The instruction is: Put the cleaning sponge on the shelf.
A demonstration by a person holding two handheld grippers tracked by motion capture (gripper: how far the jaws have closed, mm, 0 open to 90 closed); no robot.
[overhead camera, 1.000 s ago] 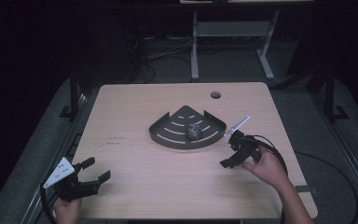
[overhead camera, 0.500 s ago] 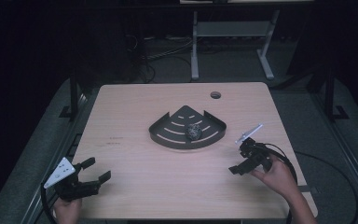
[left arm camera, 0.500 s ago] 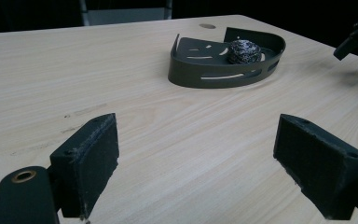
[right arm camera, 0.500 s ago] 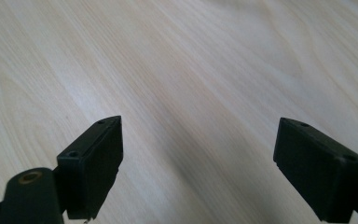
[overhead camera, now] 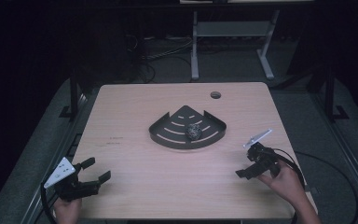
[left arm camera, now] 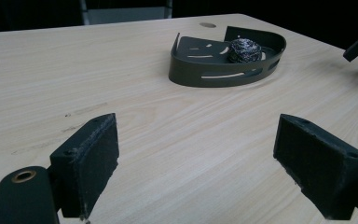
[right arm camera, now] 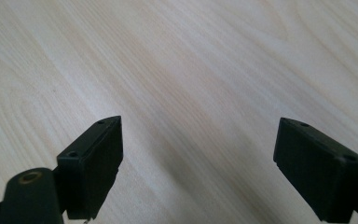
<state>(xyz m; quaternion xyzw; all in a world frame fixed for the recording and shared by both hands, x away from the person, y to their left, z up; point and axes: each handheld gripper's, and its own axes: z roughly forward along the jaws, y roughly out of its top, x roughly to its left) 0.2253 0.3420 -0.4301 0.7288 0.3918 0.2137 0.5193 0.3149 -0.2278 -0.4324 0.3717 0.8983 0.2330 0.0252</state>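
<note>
A dark fan-shaped corner basket [overhead camera: 168, 135] with slotted floor sits at the middle of the wooden table [overhead camera: 135, 107]. A dark crinkled ball [overhead camera: 194, 131] lies inside it, toward its right side; the left gripper view shows the same basket [left arm camera: 200, 74] and ball [left arm camera: 244, 50] ahead. My left gripper [overhead camera: 96, 170] rests open near the front left corner, its jaws wide apart over bare wood [left arm camera: 196, 154]. My right gripper [overhead camera: 246, 168] is open at the front right, held low and pointing down at bare table [right arm camera: 196, 154]. Nothing lies between either pair of jaws.
A round cable hole [overhead camera: 215, 94] is in the table's far right part. Beyond the far edge stand a white metal frame [overhead camera: 228, 32] and loose cables on a dark floor. A black cable [overhead camera: 335, 172] trails off the right side.
My right gripper has drawn back from beside the basket toward the front right edge of the table. The left gripper has stayed put.
</note>
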